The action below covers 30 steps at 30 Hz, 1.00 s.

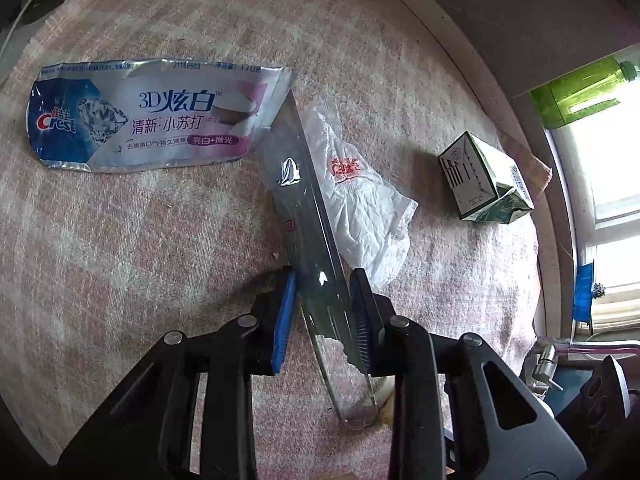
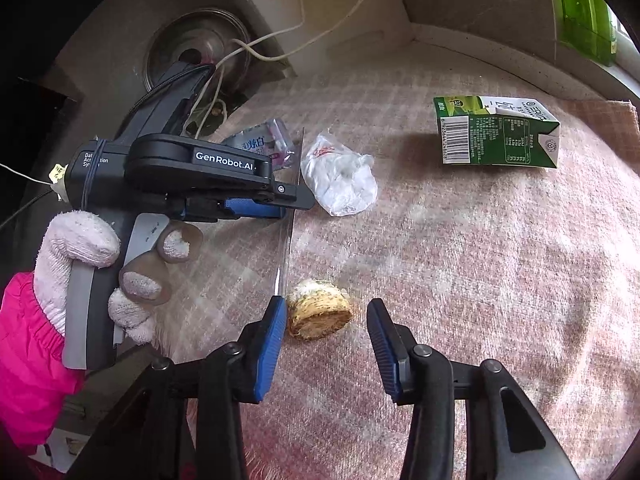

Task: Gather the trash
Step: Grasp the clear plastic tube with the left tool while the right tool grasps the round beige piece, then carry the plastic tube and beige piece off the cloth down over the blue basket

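Observation:
My left gripper (image 1: 323, 280) is shut on a clear plastic bag (image 1: 316, 264), held upright on its thin edge above the pink cloth; it also shows in the right wrist view (image 2: 289, 216). A flattened Crest toothpaste tube (image 1: 144, 120), a crumpled white wrapper (image 1: 360, 200) and a green milk carton (image 1: 486, 178) lie beyond it. My right gripper (image 2: 327, 312) is open, its fingers either side of a yellowish food scrap (image 2: 318, 315) on the cloth. The wrapper (image 2: 340, 180) and carton (image 2: 496, 136) lie farther off.
A pink checked cloth (image 2: 480, 260) covers the surface. A green plastic bottle (image 1: 580, 92) stands by the window at the right. A metal sink drain (image 2: 196, 48) and a white cord (image 2: 320, 32) lie at the back left. A tap (image 1: 548, 360) shows at the lower right.

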Tool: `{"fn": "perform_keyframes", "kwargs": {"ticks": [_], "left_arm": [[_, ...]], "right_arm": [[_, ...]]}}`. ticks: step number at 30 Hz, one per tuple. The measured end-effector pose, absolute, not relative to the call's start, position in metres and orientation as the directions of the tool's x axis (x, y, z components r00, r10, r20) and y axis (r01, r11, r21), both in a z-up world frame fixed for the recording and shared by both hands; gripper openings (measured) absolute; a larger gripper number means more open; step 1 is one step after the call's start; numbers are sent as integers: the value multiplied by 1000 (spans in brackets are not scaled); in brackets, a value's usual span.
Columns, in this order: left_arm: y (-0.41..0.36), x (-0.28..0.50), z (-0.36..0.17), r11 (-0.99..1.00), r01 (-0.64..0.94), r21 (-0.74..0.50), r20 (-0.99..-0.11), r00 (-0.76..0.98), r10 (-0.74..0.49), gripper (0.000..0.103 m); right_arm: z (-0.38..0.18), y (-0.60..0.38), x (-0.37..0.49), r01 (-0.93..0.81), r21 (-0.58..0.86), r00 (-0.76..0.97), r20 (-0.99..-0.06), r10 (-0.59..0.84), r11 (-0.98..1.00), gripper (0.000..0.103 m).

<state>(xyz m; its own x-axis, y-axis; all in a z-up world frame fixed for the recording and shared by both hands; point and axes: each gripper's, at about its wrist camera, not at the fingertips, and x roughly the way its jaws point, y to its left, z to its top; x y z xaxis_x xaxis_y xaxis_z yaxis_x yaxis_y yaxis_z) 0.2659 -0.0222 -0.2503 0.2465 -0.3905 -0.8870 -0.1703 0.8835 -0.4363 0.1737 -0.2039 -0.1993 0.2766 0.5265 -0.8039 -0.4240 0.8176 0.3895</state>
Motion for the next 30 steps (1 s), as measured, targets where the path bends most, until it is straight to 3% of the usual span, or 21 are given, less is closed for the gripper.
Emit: {"fn": "perform_keyframes", "kwargs": {"ticks": [13, 15, 30], "left_arm": [[-5, 254, -246, 868, -156, -472, -865, 272, -422, 23], [-4, 253, -244, 867, -150, -476, -862, 274, -426, 23], [16, 215, -214, 852, -102, -514, -829, 314, -463, 21]], "right_arm": [[-209, -185, 176, -475, 351, 251, -825, 506, 807, 45], [-212, -184, 177, -474, 331, 257, -834, 488, 816, 41], [-183, -208, 161, -437, 336, 352, -790, 502, 834, 40]]}}
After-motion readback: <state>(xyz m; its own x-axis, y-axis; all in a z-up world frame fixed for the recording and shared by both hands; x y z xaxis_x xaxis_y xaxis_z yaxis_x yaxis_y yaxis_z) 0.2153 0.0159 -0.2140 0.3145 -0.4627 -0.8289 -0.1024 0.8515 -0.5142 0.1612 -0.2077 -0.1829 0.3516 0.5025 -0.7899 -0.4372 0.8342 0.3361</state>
